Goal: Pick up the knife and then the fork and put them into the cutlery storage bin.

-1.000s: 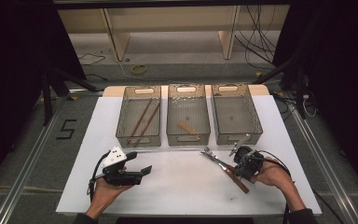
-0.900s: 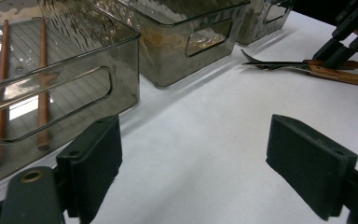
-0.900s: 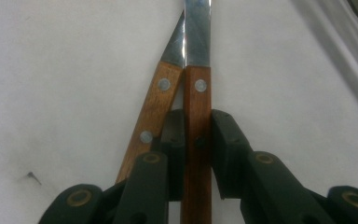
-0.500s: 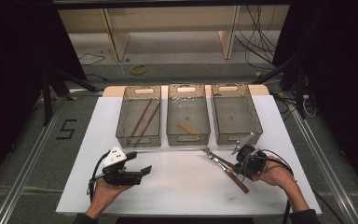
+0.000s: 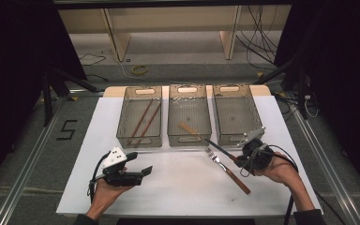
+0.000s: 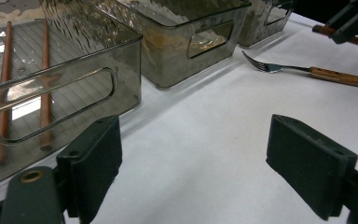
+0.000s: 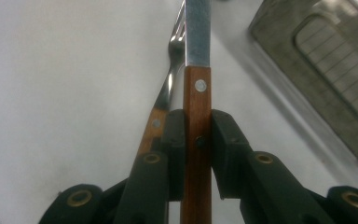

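A wooden-handled knife (image 7: 197, 112) is clamped by its handle in the right gripper (image 7: 196, 140), above the fork (image 5: 227, 169) at the table's four o'clock, so a carry toward a bin is judged next, while the left gripper (image 6: 193, 158) is held open and empty.

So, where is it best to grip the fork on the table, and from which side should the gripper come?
Grip the fork on its wooden handle, the thicker, straight part; the tines lie too thin. It lies flat with open table beside it, so probably come from above, jaws across the handle. The left gripper is open.
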Demonstrator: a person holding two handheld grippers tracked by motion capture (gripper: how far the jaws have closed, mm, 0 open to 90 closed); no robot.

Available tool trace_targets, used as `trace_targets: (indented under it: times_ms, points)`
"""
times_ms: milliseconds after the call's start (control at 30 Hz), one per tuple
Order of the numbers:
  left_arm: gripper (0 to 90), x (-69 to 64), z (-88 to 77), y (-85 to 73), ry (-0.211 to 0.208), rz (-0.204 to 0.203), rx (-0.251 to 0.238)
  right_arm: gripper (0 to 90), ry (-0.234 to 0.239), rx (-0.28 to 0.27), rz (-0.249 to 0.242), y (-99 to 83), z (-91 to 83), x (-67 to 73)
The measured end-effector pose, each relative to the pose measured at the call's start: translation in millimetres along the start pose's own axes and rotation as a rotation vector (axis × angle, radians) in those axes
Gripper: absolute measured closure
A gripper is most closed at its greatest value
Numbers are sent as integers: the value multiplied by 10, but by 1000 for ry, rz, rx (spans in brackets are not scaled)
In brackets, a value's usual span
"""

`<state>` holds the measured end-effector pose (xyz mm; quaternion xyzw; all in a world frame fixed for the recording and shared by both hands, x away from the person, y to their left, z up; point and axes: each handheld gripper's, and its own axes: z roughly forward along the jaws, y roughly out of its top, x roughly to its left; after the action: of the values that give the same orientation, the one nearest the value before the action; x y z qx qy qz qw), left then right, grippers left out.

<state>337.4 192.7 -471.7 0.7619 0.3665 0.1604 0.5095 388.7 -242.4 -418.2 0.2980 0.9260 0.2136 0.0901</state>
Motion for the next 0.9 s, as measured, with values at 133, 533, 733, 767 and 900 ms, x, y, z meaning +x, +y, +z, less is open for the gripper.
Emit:
trace_targets:
  times_ms: [133,533,733,767,900]
  points:
    - [174,0,1,0,1,-3,-3,773,-13,-33,12,62,-72,-52]
    - [174,3,-5,0,-1,-4,-9,773,-39,-89,66,282,-115,-251]
    - [174,2,-5,0,-1,-5,-10,773,-47,-100,89,370,-132,-332]
    - [174,2,-6,1,-1,-5,-9,773,-52,-105,91,387,-135,-349]
    - [174,2,-6,1,0,-5,-11,773,-64,-116,116,461,-150,-428]
